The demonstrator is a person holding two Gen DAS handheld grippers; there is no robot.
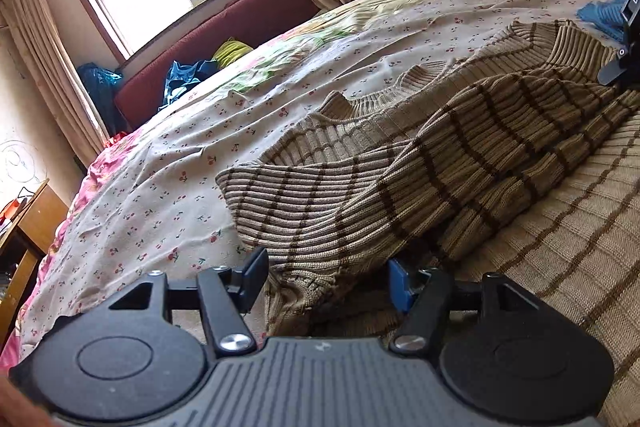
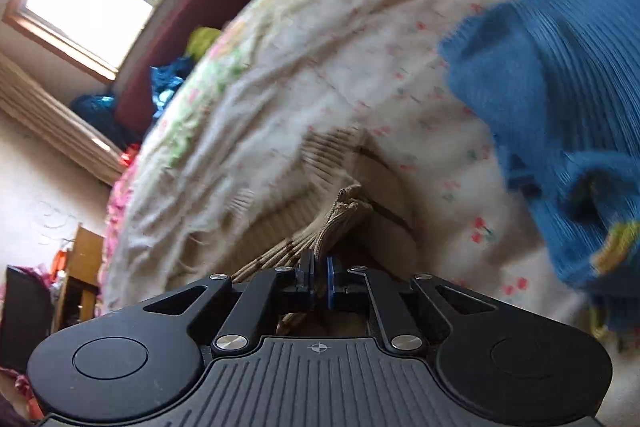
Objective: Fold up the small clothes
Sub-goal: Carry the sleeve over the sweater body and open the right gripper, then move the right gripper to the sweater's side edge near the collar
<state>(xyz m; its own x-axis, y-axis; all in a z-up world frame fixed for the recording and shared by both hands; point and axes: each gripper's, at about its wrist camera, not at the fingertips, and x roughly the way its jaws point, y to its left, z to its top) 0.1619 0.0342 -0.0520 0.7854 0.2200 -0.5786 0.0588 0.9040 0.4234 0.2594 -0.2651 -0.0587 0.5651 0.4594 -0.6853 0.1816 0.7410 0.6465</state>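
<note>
Nearest the lens in the left wrist view, the left gripper [image 1: 326, 281] has its jaws spread wide, and a bunched hem of the striped brown sweater [image 1: 460, 163] lies in the gap between them. The pads stand clear on either side of the knit, so nothing is pinched there. In the right wrist view, the right gripper [image 2: 318, 277] has its jaws clenched on a gathered ridge of the same sweater [image 2: 344, 215], the ribbed edge puckering just ahead of the 2 pads.

The sweater is spread over the cherry-print bedsheet [image 1: 168, 187], stretching forward and to the right of the left jaws, with 1 sleeve or panel already lying doubled across the body. A blue knit garment [image 2: 560, 75] lies further out, ahead and right of the right jaws, apart from the sweater.

It looks a soft, thick ribbed knit: light enough to lift by a pinch, limp, stretchy, and likely to sag and drag on the sheet rather than hold a crease. It is not fragile or slippery, and the ribbing should give the pads good purchase. The best holds seem to be the firmer bands, at hem, cuff or collar, with both layers taken together, so the fold carries over evenly. A single-layer pinch would probably let the lower layer trail behind.
</note>
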